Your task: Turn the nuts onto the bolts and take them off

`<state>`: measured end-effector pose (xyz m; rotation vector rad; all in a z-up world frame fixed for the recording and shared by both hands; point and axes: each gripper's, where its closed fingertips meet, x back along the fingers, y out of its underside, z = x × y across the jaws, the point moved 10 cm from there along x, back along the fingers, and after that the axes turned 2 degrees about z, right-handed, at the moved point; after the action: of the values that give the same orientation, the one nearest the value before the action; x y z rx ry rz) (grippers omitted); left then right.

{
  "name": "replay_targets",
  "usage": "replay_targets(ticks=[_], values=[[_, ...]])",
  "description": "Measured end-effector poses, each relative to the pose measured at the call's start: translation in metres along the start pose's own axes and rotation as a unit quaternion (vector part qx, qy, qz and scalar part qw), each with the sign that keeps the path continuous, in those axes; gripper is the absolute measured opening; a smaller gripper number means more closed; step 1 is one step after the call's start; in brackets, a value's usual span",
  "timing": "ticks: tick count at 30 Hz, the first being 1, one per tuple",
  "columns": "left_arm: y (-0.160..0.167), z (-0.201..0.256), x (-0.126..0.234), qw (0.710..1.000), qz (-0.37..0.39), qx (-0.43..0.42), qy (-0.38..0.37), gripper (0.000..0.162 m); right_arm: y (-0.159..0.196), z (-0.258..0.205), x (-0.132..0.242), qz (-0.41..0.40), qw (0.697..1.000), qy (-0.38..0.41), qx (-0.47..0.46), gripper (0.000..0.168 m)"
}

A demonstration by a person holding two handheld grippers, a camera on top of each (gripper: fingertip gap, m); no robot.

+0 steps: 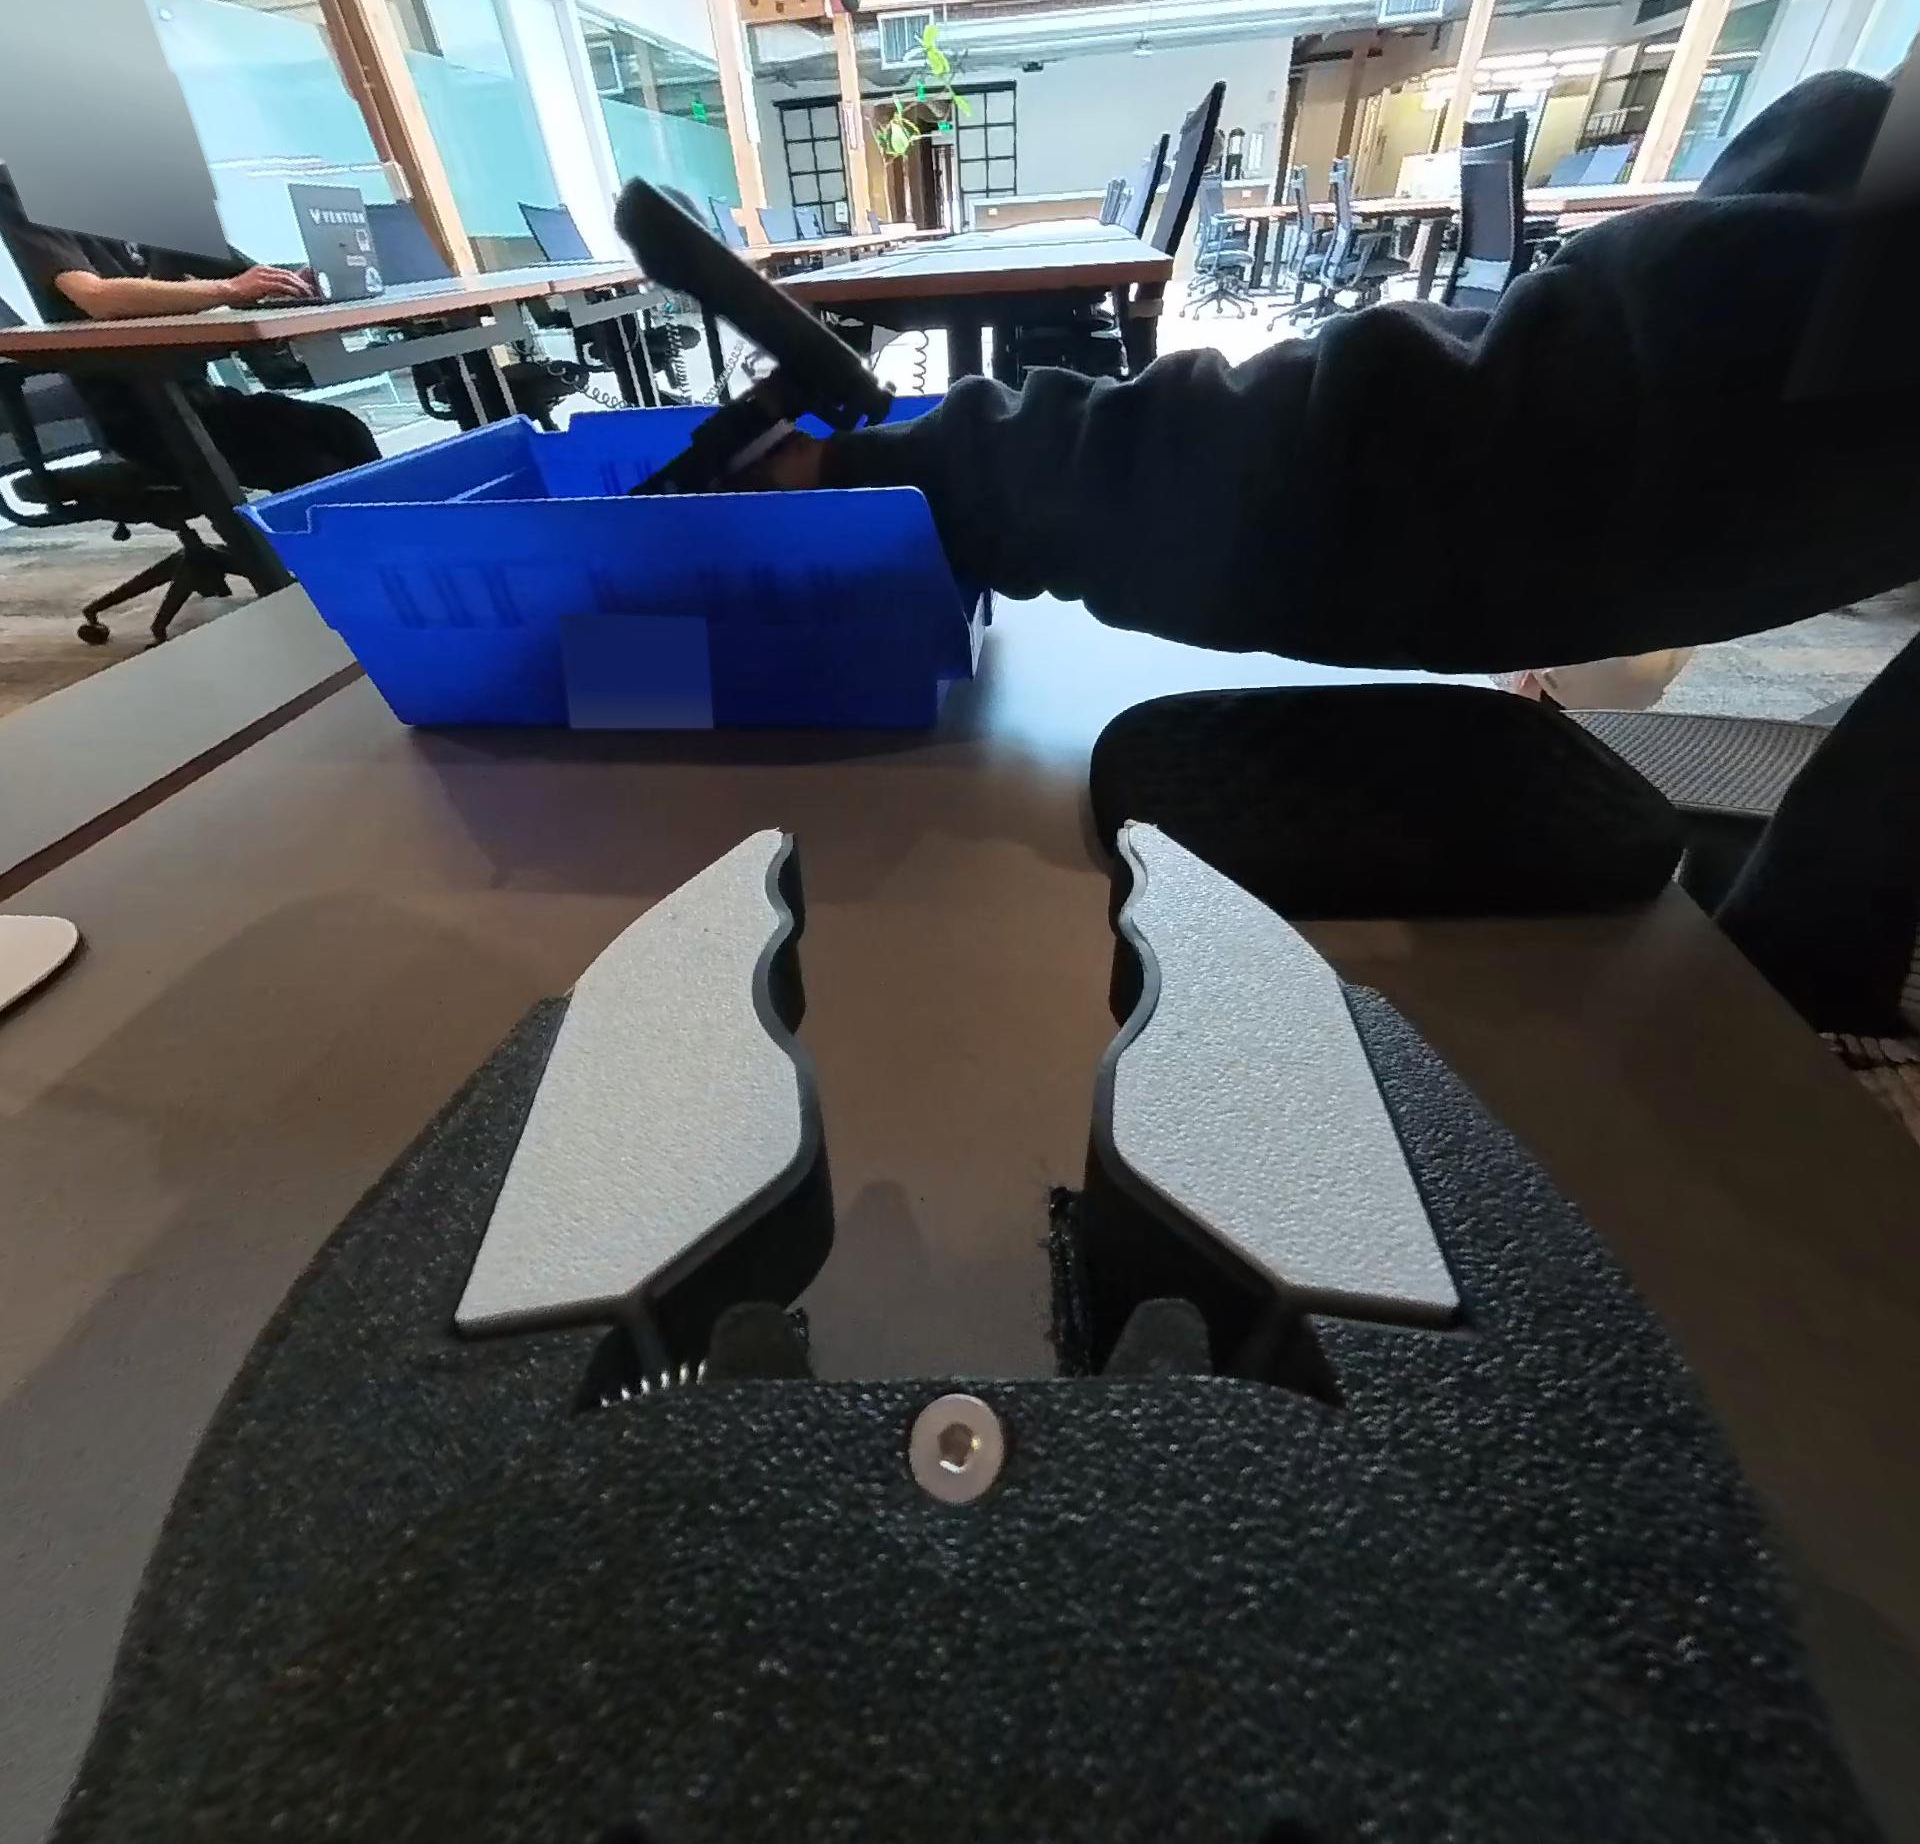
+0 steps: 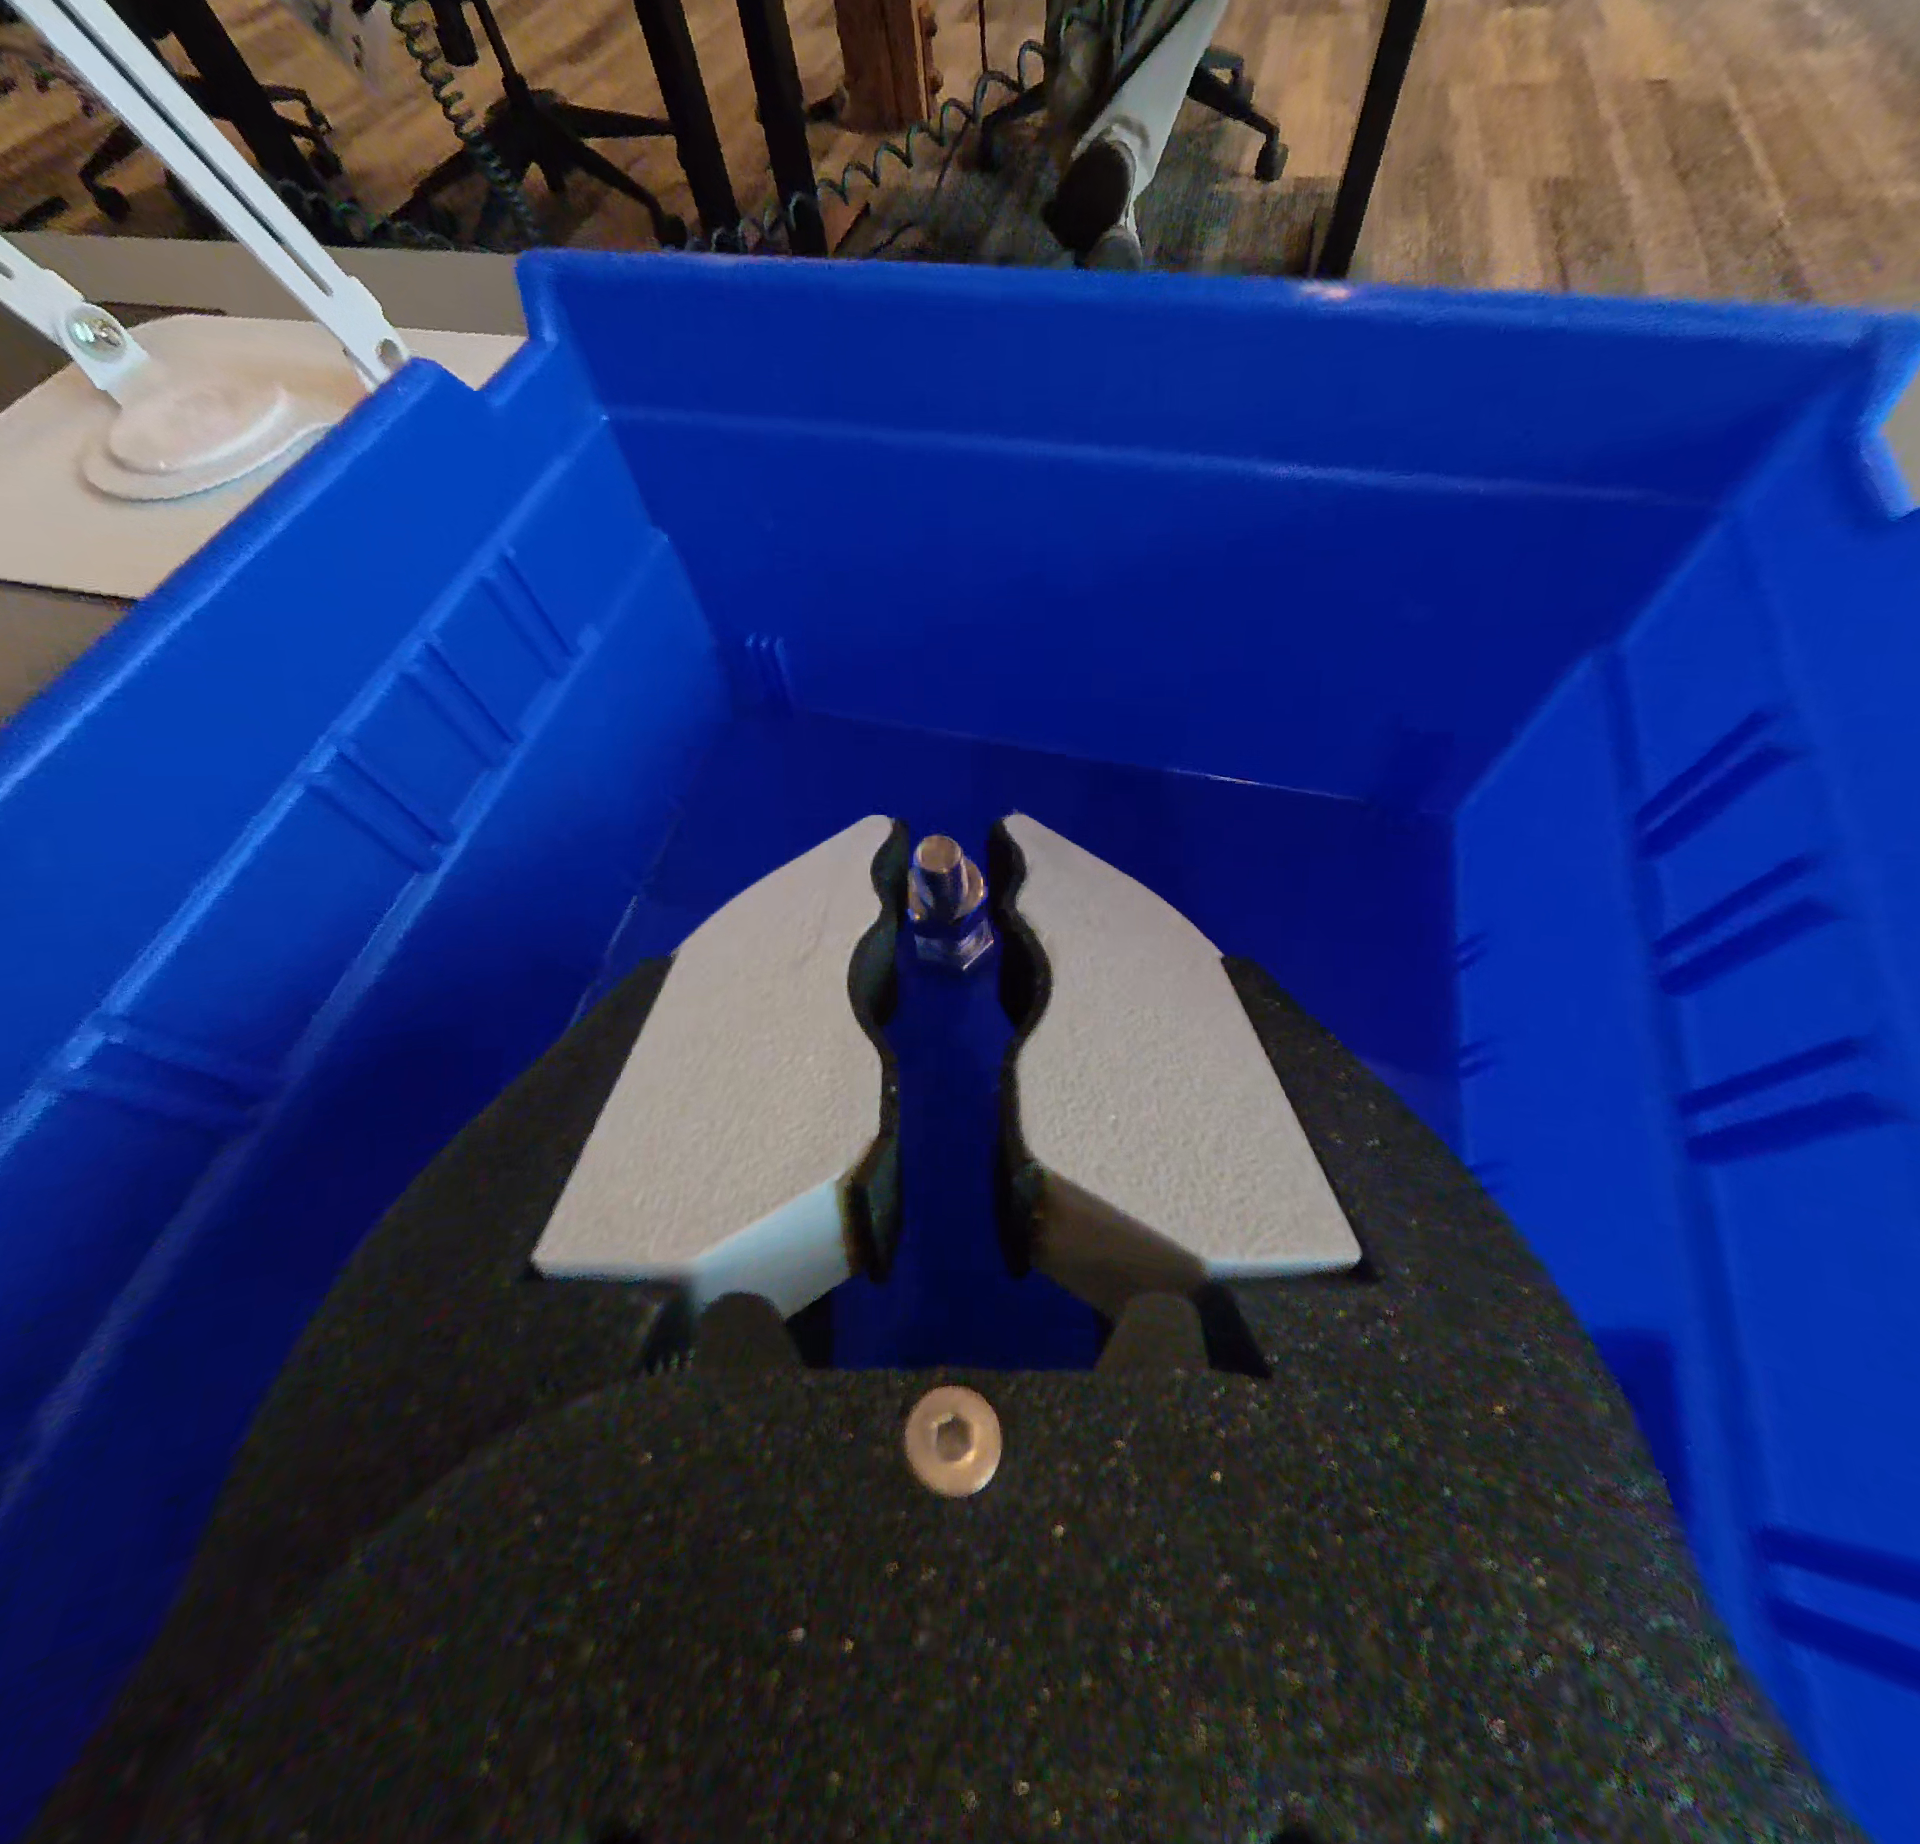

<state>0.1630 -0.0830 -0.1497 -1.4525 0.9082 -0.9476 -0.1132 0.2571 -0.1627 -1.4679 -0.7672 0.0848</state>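
**Right gripper down in the bin at a bolt, left idle over the worktop**

Left wrist view: left gripper (image 1: pixel 956 844), grey fingers spread wide w/ nothing between them, sits low over the dark brown worktop (image 1: pixel 260 1015). The blue plastic bin (image 1: pixel 623 589) stands toward the far edge. A dark-sleeved arm (image 1: pixel 1351 506) comes in from the right and dips the right gripper (image 1: pixel 727 444) into the bin; its fingertips are hidden behind the bin wall. A black padded armrest (image 1: pixel 1371 797) is at the right edge.

Right wrist view: right gripper (image 2: pixel 943 838) is inside the bin (image 2: pixel 312 755), fingers close together, narrow gap. A small silver bolt w/ nut threaded on it (image 2: pixel 940 906) stands on the bin floor between the tips; they flank it, prob. not clamped yet, too blurred to tell. A white lamp base (image 2: pixel 197 433) sits on the worktop beyond the bin's left wall.
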Motion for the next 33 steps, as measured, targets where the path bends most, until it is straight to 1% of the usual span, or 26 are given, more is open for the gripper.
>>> replay_targets(ticks=[5, 9, 10, 13, 15, 18, 20, 22, 24, 26, 29, 31, 33], values=[[0.000, 0.000, 0.000, 1.000, 0.000, 0.002, 0.001, 0.057, -0.017, -0.005, 0.015, 0.039, 0.999, 0.009, 0.007, 0.030], [0.000, -0.001, 0.001, 1.000, 0.000, 0.002, -0.002, 0.056, -0.039, -0.018, 0.042, 0.070, 0.997, 0.014, 0.008, 0.053], [0.000, -0.001, 0.001, 1.000, -0.001, 0.003, -0.005, 0.056, -0.045, -0.024, 0.051, 0.081, 0.997, 0.007, 0.005, 0.057], [0.000, -0.002, 0.001, 1.000, -0.006, 0.005, -0.006, 0.056, -0.061, -0.049, 0.080, 0.113, 0.993, -0.012, -0.005, 0.061], [0.000, -0.002, 0.001, 1.000, -0.007, 0.004, -0.009, 0.056, -0.068, -0.073, 0.098, 0.130, 0.991, -0.041, -0.008, 0.064], [-0.001, -0.002, 0.002, 1.000, -0.005, 0.004, -0.015, 0.056, -0.073, -0.112, 0.122, 0.148, 0.986, -0.076, 0.011, 0.064], [-0.001, -0.004, 0.004, 1.000, -0.006, 0.005, -0.024, 0.055, -0.074, -0.139, 0.133, 0.168, 0.981, -0.093, 0.037, 0.062], [-0.002, -0.006, 0.006, 0.999, -0.005, 0.006, -0.035, 0.055, -0.070, -0.164, 0.139, 0.201, 0.970, -0.108, 0.078, 0.059], [-0.005, -0.008, 0.009, 0.999, -0.002, 0.003, -0.046, 0.055, -0.064, -0.184, 0.139, 0.249, 0.954, -0.121, 0.120, 0.053], [-0.008, -0.010, 0.014, 0.998, 0.001, -0.005, -0.064, 0.054, -0.056, -0.198, 0.134, 0.274, 0.940, -0.127, 0.157, 0.048], [-0.020, -0.014, 0.030, 0.993, -0.007, -0.003, -0.115, 0.053, -0.049, -0.207, 0.128, 0.253, 0.937, -0.131, 0.203, 0.049], [-0.033, -0.015, 0.049, 0.988, -0.014, 0.001, -0.152, 0.053, -0.047, -0.210, 0.126, 0.251, 0.935, -0.138, 0.210, 0.049], [-0.047, -0.015, 0.074, 0.979, -0.028, 0.006, -0.201, 0.050, -0.045, -0.211, 0.126, 0.251, 0.934, -0.149, 0.208, 0.047]])
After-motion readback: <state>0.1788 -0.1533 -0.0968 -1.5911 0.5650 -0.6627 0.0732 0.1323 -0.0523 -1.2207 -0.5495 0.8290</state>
